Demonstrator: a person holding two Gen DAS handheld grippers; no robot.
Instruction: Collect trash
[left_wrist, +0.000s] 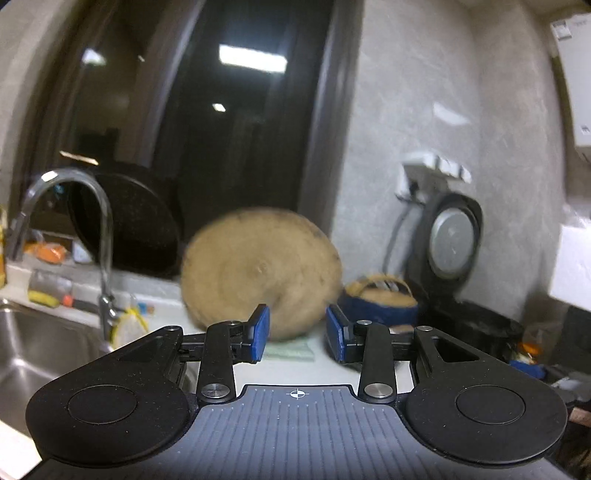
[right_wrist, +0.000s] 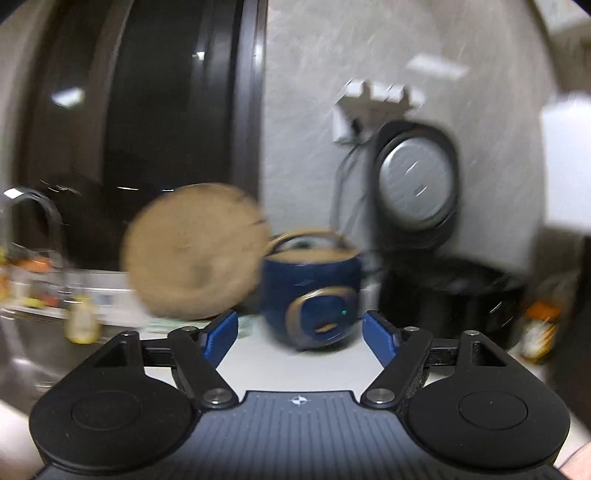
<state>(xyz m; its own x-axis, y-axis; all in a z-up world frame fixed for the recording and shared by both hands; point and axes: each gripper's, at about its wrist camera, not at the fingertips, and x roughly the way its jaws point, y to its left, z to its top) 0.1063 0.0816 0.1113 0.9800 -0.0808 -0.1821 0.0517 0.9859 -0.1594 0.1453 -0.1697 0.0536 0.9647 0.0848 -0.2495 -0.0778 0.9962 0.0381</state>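
- Left gripper (left_wrist: 297, 330) gapes empty; a green cloth (left_wrist: 290, 350) lies on the counter (left_wrist: 295, 369) just beyond its fingertips.
- Right gripper (right_wrist: 300, 332) spread wide, empty, facing the blue pot (right_wrist: 310, 295).

Dim indoor light is washing both views, with ceiling lamps glaring as white patches in the dark window (left_wrist: 236, 122). Motion blur is smearing the right wrist view heavily and the left wrist view mildly; the round wooden board (left_wrist: 260, 271) is looking soft. Fisheye distortion is bending the window frame and walls toward the edges.
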